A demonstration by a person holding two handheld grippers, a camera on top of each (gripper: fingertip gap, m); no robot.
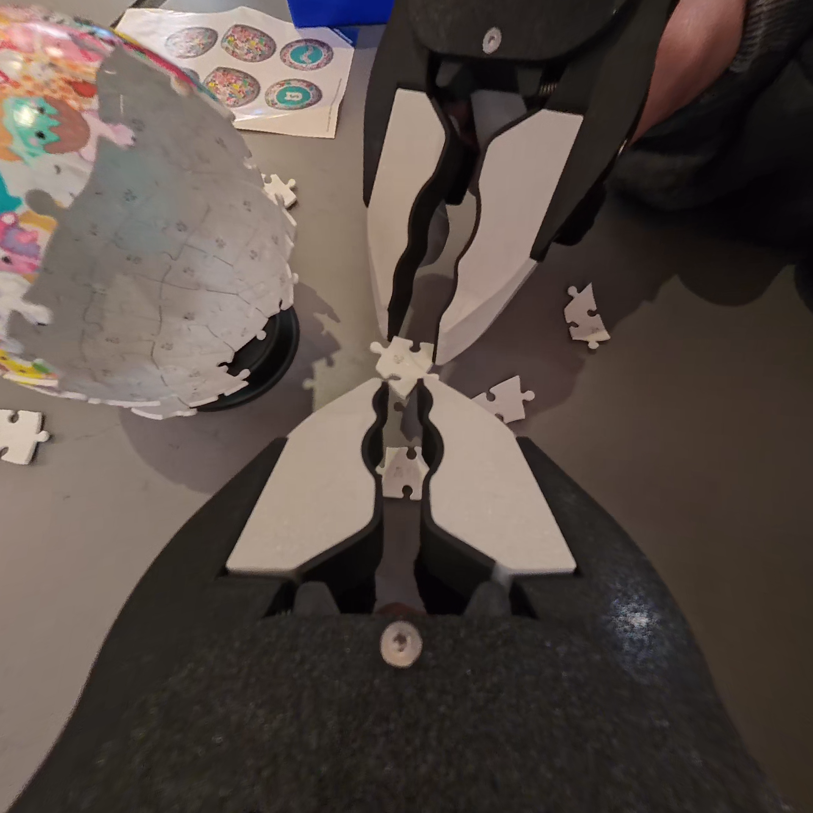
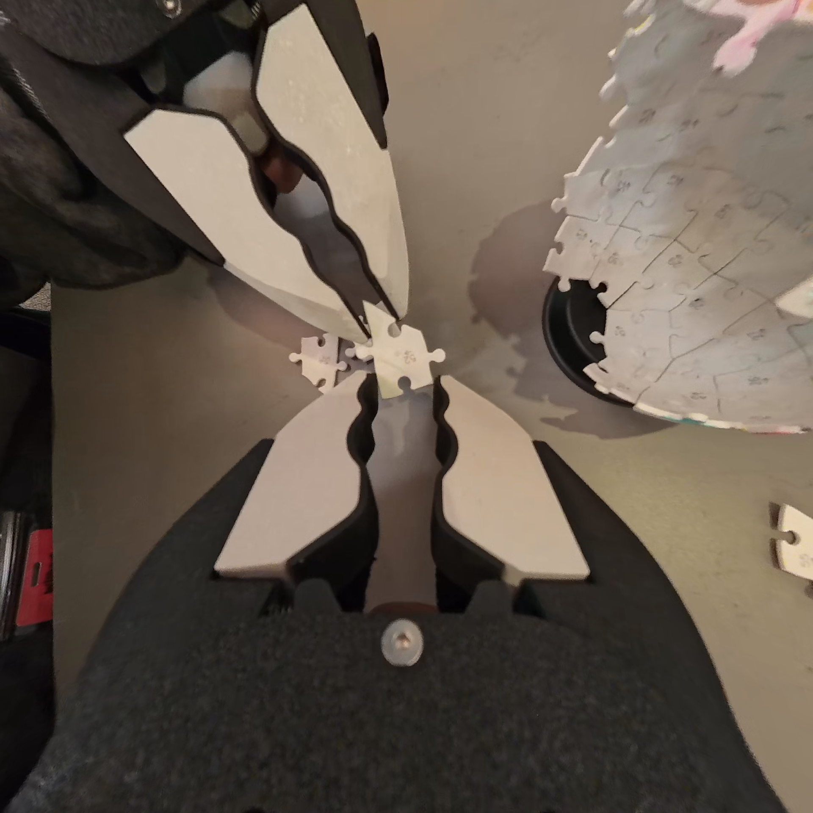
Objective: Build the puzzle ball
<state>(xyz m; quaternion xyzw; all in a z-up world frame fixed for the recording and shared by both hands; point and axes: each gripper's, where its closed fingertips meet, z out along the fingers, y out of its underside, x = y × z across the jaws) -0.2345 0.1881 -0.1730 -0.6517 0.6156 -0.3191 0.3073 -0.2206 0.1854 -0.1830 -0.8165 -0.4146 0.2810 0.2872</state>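
Overhead, left gripper (image 1: 402, 387) fingers pinch a white piece (image 1: 402, 363) at their tips; right gripper (image 2: 404, 385) fingers, slightly spread, flank its opposite edge; ball (image 1: 145, 264) sits beside them.

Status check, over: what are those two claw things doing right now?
Left hand-held gripper pinching a white puzzle piece. Right hand-held gripper open, tips straddling it. Puzzle ball part-built on black stand. Loose pieces lie on table below.
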